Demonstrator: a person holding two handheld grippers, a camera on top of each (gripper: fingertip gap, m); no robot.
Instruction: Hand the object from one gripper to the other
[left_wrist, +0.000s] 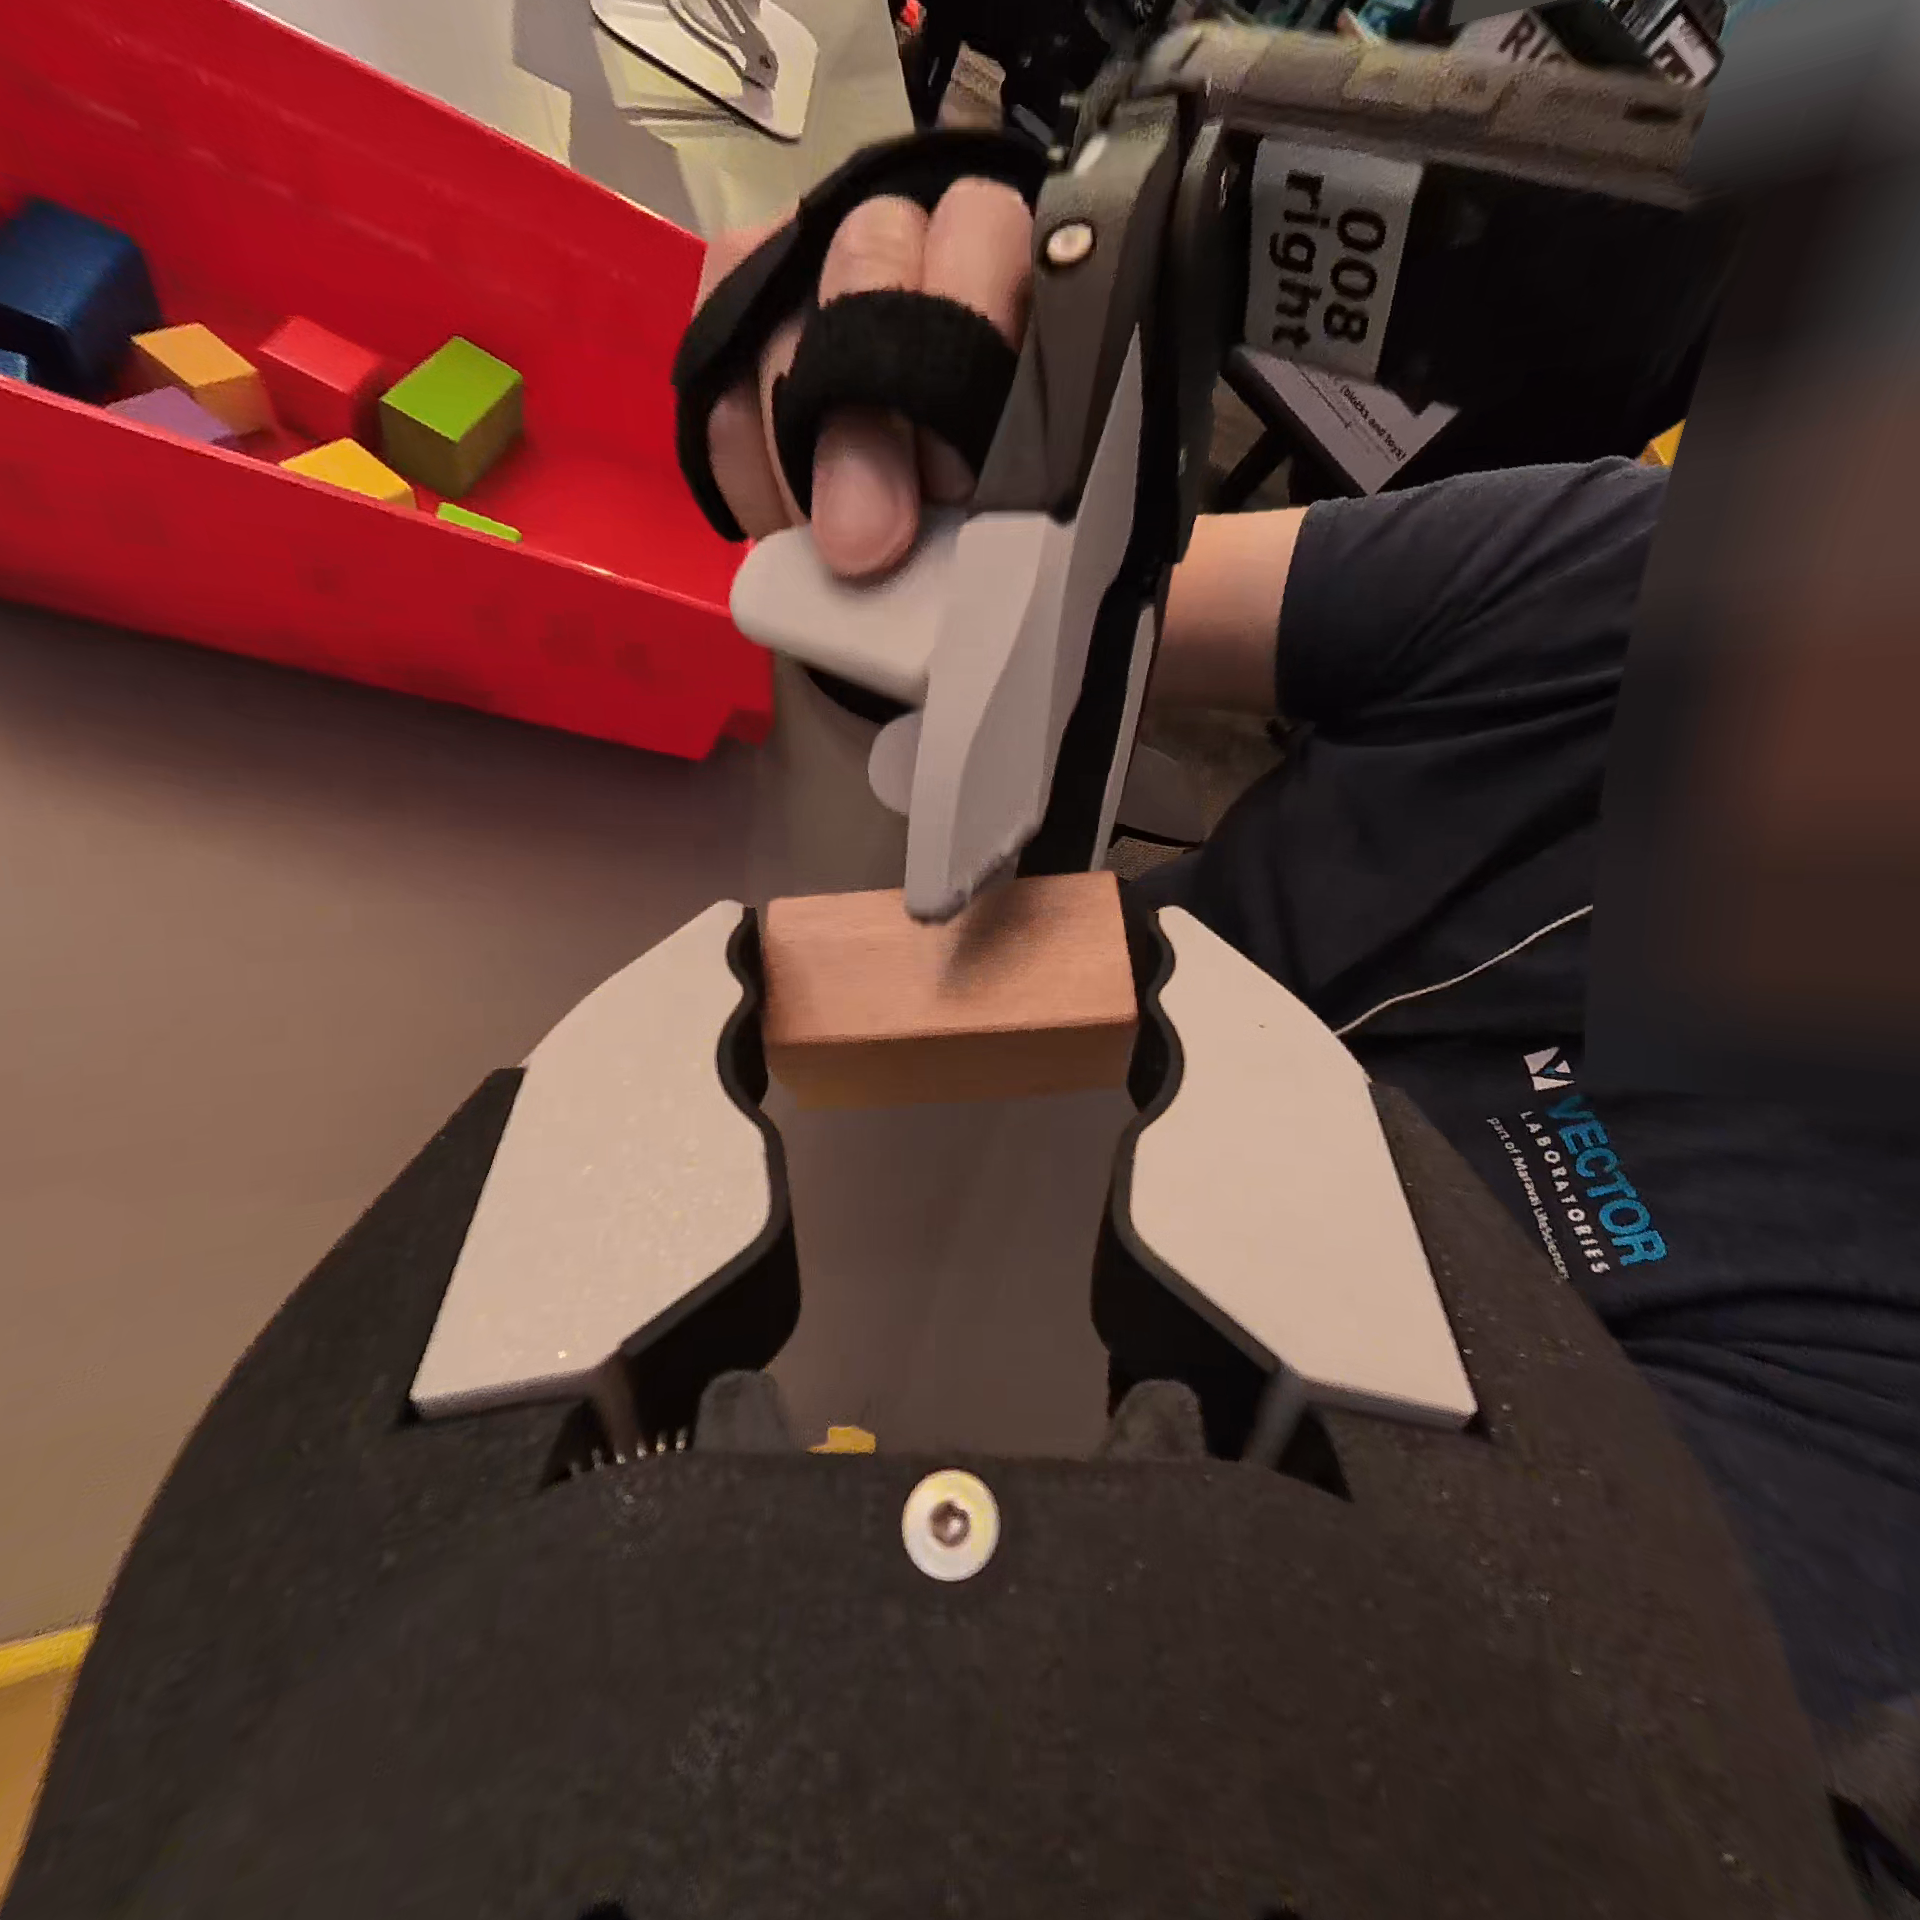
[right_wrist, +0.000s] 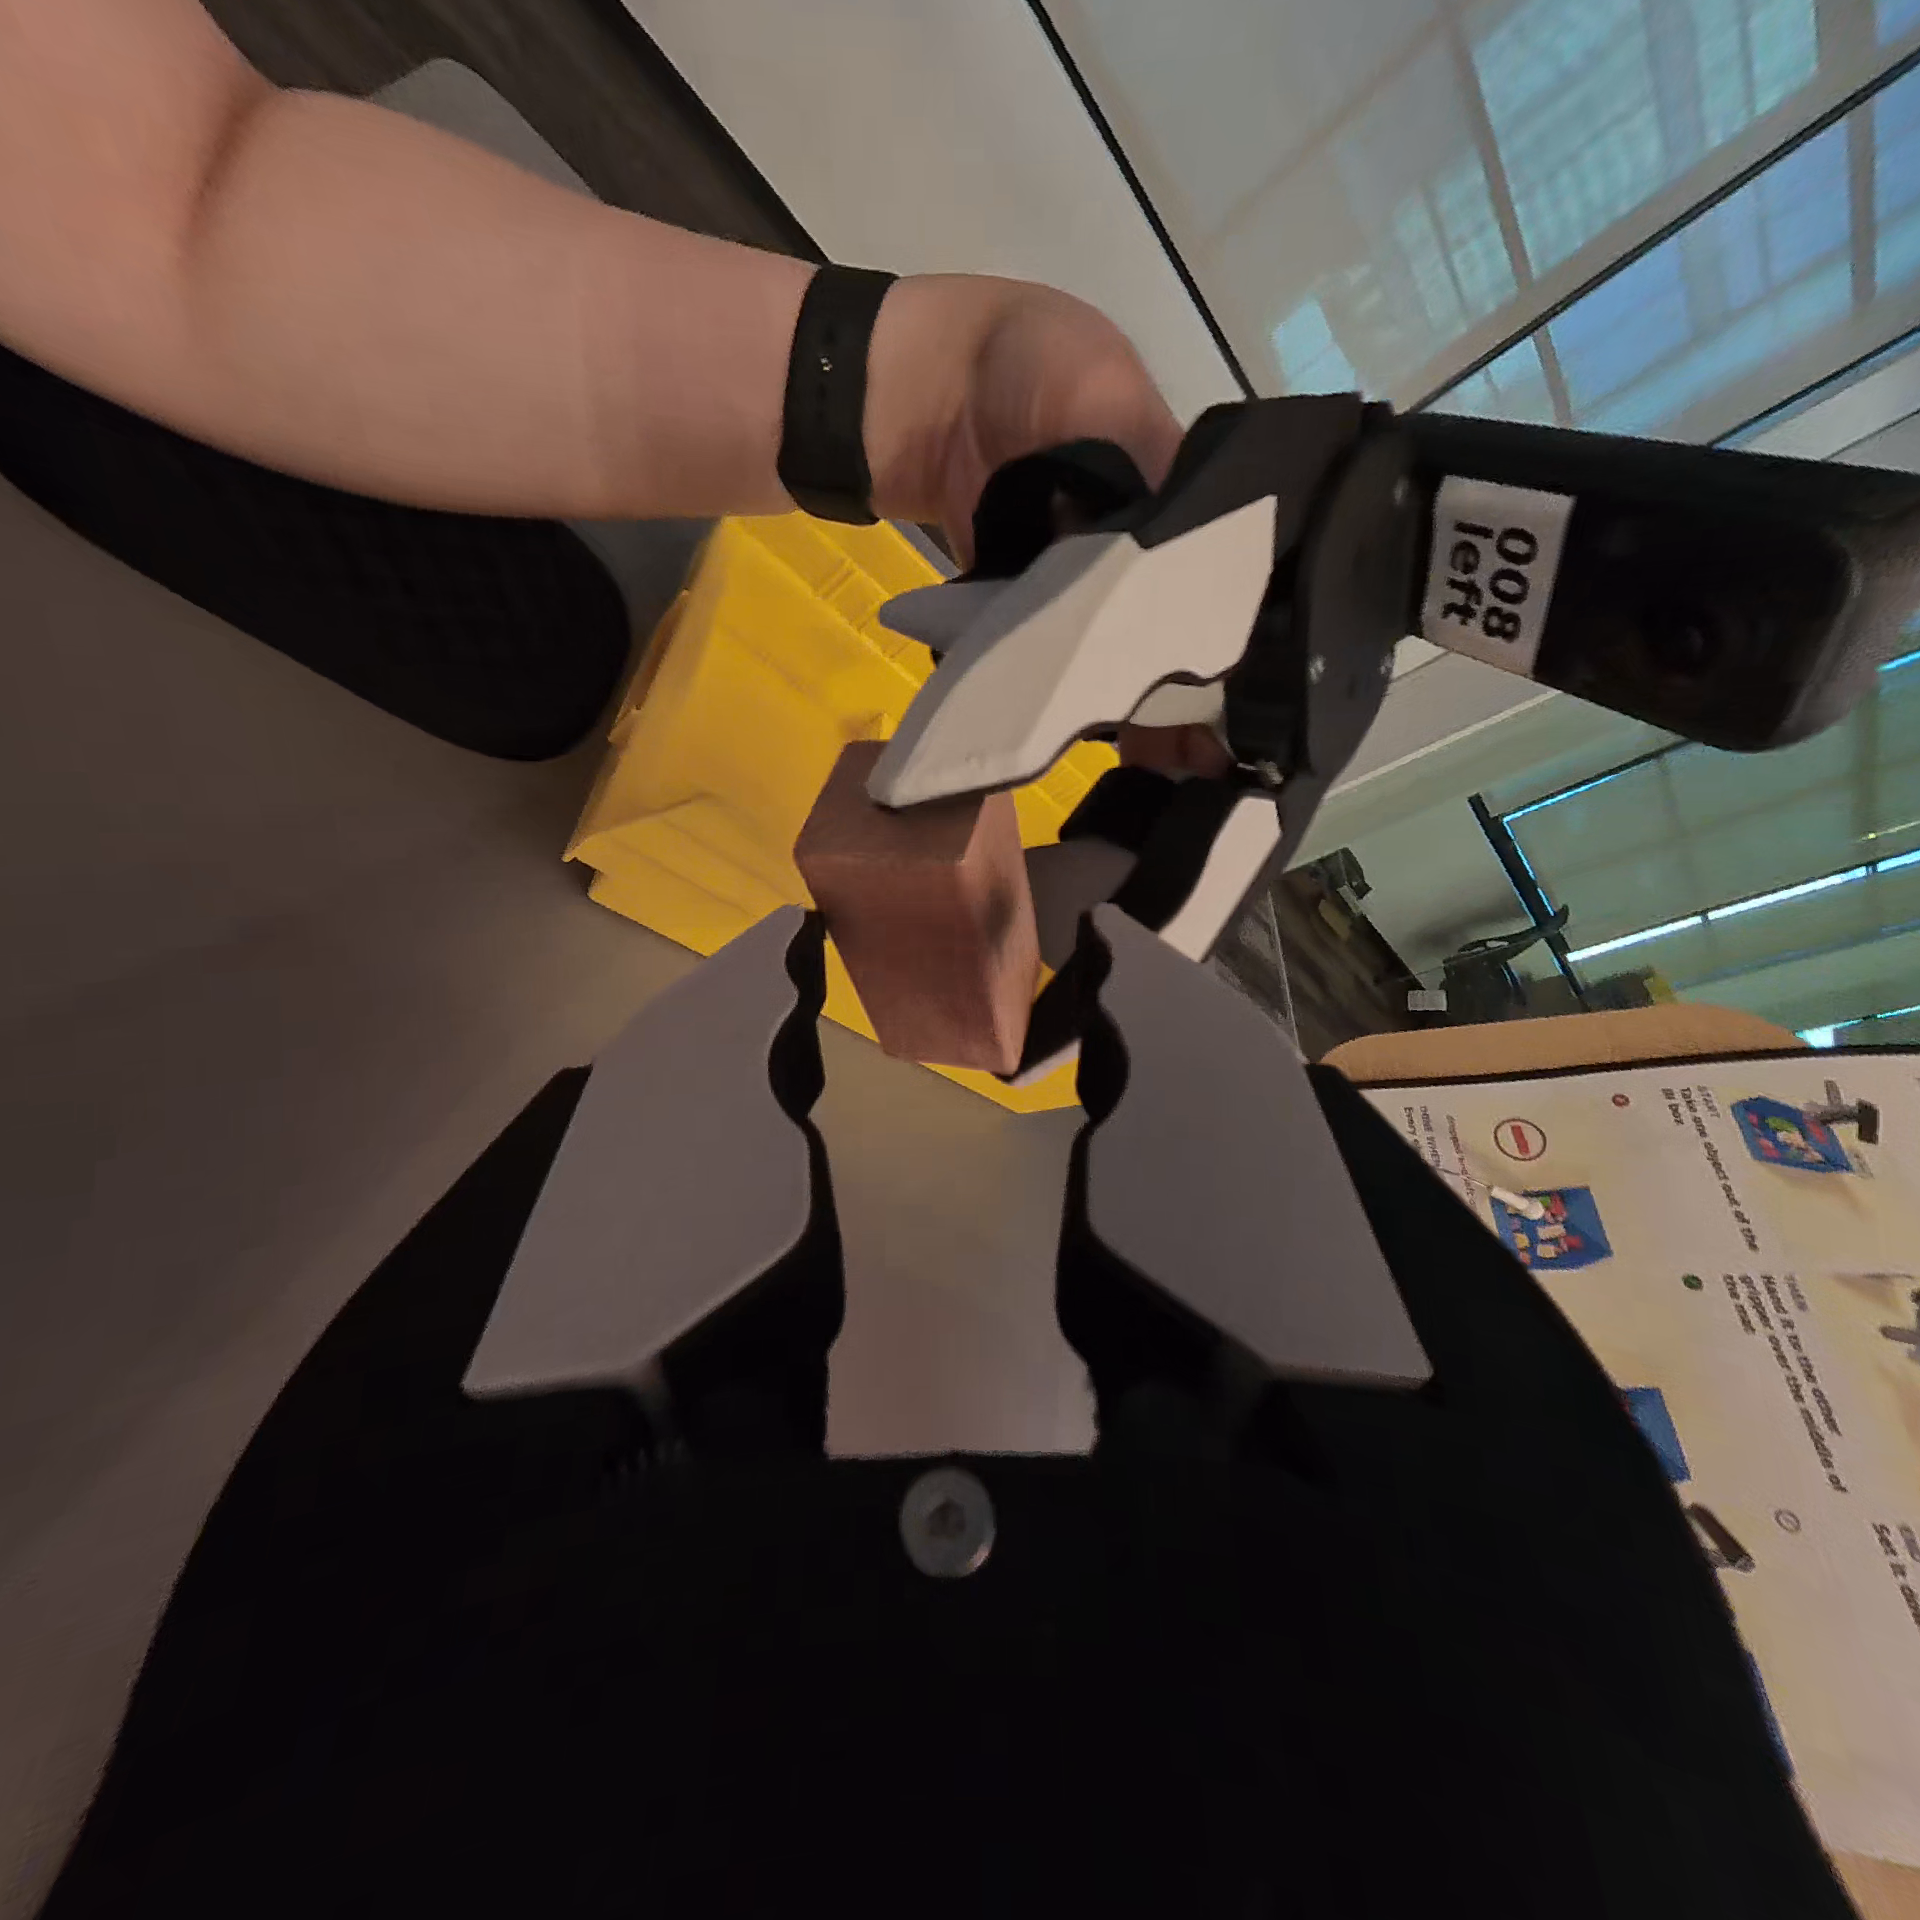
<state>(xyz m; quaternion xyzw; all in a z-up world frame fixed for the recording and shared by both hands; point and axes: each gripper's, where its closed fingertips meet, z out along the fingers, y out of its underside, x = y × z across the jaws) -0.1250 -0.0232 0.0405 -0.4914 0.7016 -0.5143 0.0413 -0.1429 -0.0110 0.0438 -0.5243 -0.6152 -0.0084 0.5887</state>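
A brown wooden block (left_wrist: 935, 1018) is clamped by its two ends between the fingertips of my left gripper (left_wrist: 951, 920), held in the air. The right gripper's finger (left_wrist: 977, 748) comes down from above and hovers over the block's top face. Its other finger is hidden behind. In the right wrist view my right gripper (right_wrist: 945, 935) is open and straddles the block (right_wrist: 914, 914). Its left tip is at the block's side. A small gap remains on the right. The left gripper's fingers (right_wrist: 1039, 665) grip the block from the upper right.
A red bin (left_wrist: 364, 582) with several coloured blocks (left_wrist: 452, 410) stands at the left on the grey table (left_wrist: 260, 987). A yellow bin (right_wrist: 748, 727) lies behind the block. A printed sheet (right_wrist: 1662, 1299) lies at the right. The person's torso (left_wrist: 1455, 727) is close by.
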